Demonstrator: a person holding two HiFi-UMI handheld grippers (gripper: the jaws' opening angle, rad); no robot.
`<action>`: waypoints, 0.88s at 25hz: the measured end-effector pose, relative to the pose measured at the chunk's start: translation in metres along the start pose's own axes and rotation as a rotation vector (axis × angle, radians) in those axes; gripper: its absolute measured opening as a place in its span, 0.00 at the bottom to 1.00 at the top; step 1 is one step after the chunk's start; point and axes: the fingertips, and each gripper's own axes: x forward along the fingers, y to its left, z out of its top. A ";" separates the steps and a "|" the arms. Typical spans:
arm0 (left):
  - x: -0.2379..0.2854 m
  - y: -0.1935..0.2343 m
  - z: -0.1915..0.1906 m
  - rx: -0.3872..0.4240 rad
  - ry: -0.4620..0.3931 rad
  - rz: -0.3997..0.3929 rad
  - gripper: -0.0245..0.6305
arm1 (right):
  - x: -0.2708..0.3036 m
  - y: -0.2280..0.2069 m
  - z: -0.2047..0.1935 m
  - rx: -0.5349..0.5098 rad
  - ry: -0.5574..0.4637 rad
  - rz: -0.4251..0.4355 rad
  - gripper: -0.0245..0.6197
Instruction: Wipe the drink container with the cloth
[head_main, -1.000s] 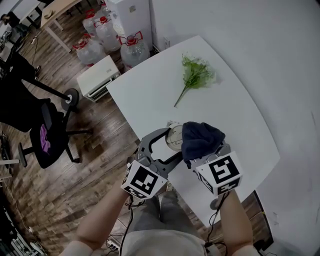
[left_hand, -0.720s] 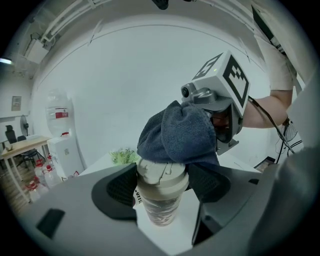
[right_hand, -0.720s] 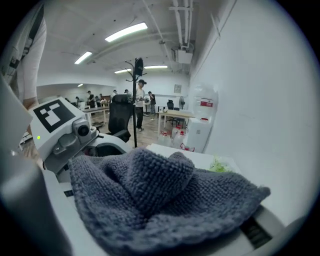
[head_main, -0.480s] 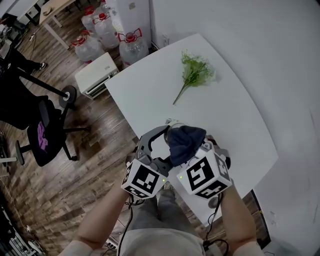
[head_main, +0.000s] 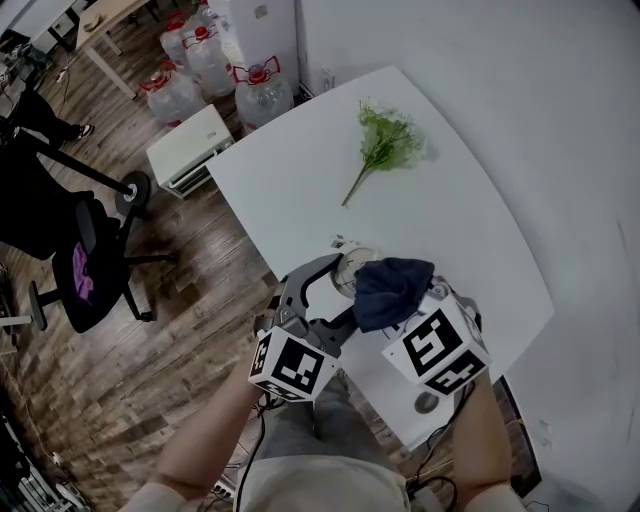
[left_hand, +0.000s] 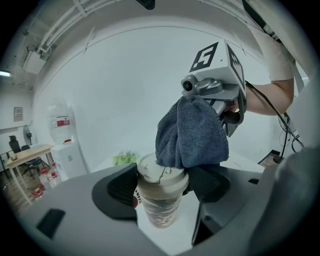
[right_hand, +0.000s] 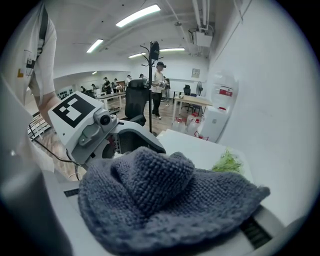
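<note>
A paper drink cup with a white lid (left_hand: 160, 192) stands between the black pads of my left gripper (left_hand: 162, 187), which grip it from both sides. In the head view the lid (head_main: 351, 268) shows near the front edge of the white table (head_main: 470, 230), inside the left gripper (head_main: 338, 290). My right gripper (head_main: 402, 310) is shut on a bunched dark blue cloth (head_main: 390, 288). The cloth (left_hand: 192, 132) rests against the right rim of the lid. In the right gripper view the cloth (right_hand: 165, 200) covers the right gripper (right_hand: 170, 222) and hides its jaws.
A green plant sprig (head_main: 385, 145) lies at the far side of the table. On the wooden floor to the left are water jugs (head_main: 262, 90), a white box unit (head_main: 190, 150) and a black office chair (head_main: 80, 270). People stand far off in the room (right_hand: 157, 87).
The right gripper swept the cloth left across the cup's lid, then back to the right. The lid is uncovered again. The left gripper has kept the cup in place.
</note>
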 end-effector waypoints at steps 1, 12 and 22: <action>-0.001 0.000 0.000 -0.007 0.003 -0.007 0.55 | 0.000 -0.005 0.000 0.027 -0.016 -0.019 0.09; -0.012 0.012 -0.011 -0.116 0.011 0.041 0.48 | 0.030 -0.005 0.029 -0.049 -0.027 -0.085 0.10; -0.015 0.011 -0.011 -0.124 0.021 0.042 0.48 | -0.008 0.005 -0.007 0.066 0.035 0.029 0.09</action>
